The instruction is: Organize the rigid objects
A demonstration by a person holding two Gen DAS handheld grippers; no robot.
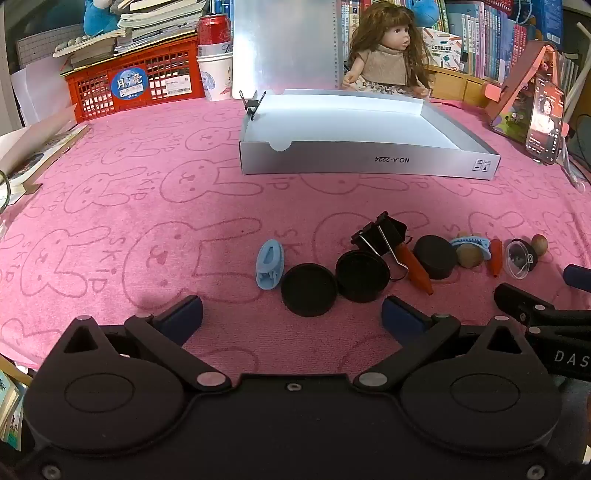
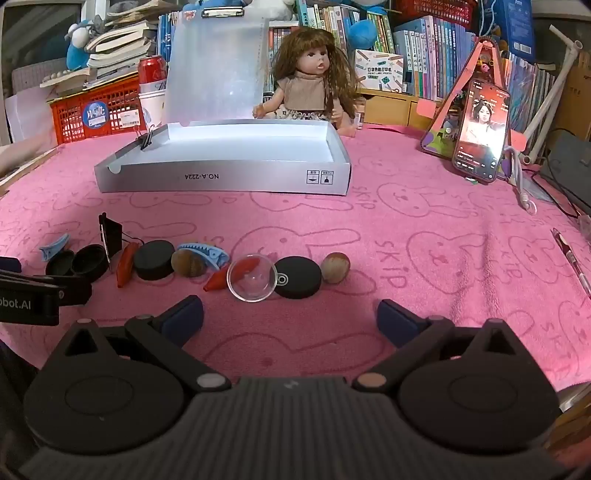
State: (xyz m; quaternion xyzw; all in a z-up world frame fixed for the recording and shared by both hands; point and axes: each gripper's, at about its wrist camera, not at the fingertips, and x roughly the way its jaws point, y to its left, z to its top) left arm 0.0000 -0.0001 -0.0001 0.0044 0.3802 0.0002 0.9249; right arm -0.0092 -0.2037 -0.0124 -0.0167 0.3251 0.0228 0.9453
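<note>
Hovering low over the pink towel (image 1: 129,206): left gripper (image 1: 291,317), jaws spread wide, holding nothing. Same deal with the right gripper (image 2: 290,317), gaping wide and carrying nothing.

Sitting just ahead of the left gripper, a black cap (image 1: 308,290), touching a second cap (image 1: 362,275) beside it. Lying just left of those, a blue clip (image 1: 269,264). Leaning behind the second cap, a black binder clip (image 1: 384,232), wire handles poking toward the camera. Lying right of that, an orange chili (image 1: 415,267), then a black puck (image 1: 436,256), then a nut (image 1: 470,255) touching a second blue clip (image 1: 471,243). Trailing off further right, another chili (image 1: 496,257), a clear dome (image 1: 519,260) and a second nut (image 1: 540,244).

Showing up clearer from the right wrist: clear dome (image 2: 252,277) sitting nearest the right gripper, overlapping a flat black disc (image 2: 298,277), with the round nut (image 2: 335,267) just right of the disc. Peeking in at the left edge there, the other gripper's finger.

Resting further back, well apart from the row, a shallow silver box (image 2: 221,177) printed NO.A-2224, white inside, looking empty from here, with a small binder clip (image 2: 147,139) pinched on its far left rim.

Sitting behind the box, a doll (image 2: 314,77). Propped off to the right, a phone (image 2: 480,131) with its screen lit. Standing back left, a red crate (image 1: 136,83) stacked with books, plus a red can (image 1: 213,29). Lining the far wall, bookshelves.
</note>
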